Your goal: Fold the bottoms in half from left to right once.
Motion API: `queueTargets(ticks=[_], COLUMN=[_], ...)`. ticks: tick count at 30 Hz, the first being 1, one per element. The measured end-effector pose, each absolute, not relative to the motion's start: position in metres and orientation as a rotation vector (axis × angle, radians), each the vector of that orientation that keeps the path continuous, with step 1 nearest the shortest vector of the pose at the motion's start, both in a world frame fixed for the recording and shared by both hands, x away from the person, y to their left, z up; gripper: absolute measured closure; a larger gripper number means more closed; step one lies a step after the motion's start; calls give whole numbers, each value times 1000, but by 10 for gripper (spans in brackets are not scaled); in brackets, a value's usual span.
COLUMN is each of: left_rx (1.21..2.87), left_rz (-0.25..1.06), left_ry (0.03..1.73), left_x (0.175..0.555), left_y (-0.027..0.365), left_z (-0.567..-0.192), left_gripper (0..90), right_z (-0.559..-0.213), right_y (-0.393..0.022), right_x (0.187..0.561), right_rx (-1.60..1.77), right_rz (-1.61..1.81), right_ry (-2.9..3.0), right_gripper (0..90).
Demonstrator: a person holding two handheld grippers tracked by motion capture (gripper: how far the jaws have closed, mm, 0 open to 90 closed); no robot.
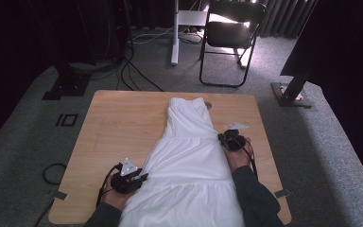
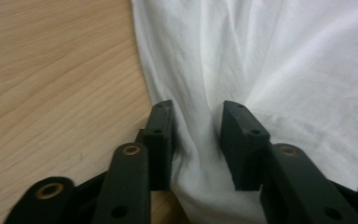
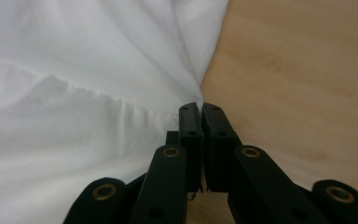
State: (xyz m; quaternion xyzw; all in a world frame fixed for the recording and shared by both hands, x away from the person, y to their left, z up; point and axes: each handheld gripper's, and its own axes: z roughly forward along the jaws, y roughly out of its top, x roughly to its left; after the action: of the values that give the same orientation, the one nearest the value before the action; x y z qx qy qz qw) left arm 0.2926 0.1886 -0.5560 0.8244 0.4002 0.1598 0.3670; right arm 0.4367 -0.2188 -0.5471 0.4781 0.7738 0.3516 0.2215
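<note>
- A white dress (image 1: 189, 161) is lying flat along the middle of a wooden table (image 1: 123, 123), its narrow top pointing away from the person and its wide skirt spreading toward the near edge.
- The left gripper (image 1: 139, 178) is sitting at the dress's left edge, low on the skirt, with the person's left hand (image 1: 116, 196) wrapped behind it.
- In the left gripper view, the left gripper (image 2: 198, 112) is standing with its jaws parted and a fold of the dress (image 2: 270, 70) running up between them; the cloth is brushing the left jaw, but a gap is showing, so the jaws are not clamping it.
- Bare table (image 2: 51, 70) is lying to the left of that gripper's jaws, and white cloth is spreading ahead of them and to their right.
- The right gripper (image 1: 224, 137) is resting at the dress's right edge, about at the waist seam, farther up the table than the left one, with the right hand (image 1: 238, 158) behind it.
- In the right gripper view, the right gripper (image 3: 200, 106) is showing its jaws pressed together, pinching the very edge of the dress (image 3: 74, 93) right at their tips.
- Cloth is puckering toward that pinch point, with the gathered seam running off to the left of the jaws and bare wood (image 3: 298, 70) lying to their right.
- Beyond the table, a folding chair (image 1: 231, 33) is standing on grey carpet.
</note>
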Motion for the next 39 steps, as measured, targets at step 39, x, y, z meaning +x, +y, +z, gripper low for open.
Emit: queueTargets(ticks=[39], left_rx=[2132], left_rz=[373], left_ry=[1030], left_x=[320], left_y=[151], left_z=[-553], left_gripper=[768], right_z=[-557], right_y=[-206], right_x=[337], right_rx=[1251], right_rz=[1032], right_ry=[2326], right_gripper=[843])
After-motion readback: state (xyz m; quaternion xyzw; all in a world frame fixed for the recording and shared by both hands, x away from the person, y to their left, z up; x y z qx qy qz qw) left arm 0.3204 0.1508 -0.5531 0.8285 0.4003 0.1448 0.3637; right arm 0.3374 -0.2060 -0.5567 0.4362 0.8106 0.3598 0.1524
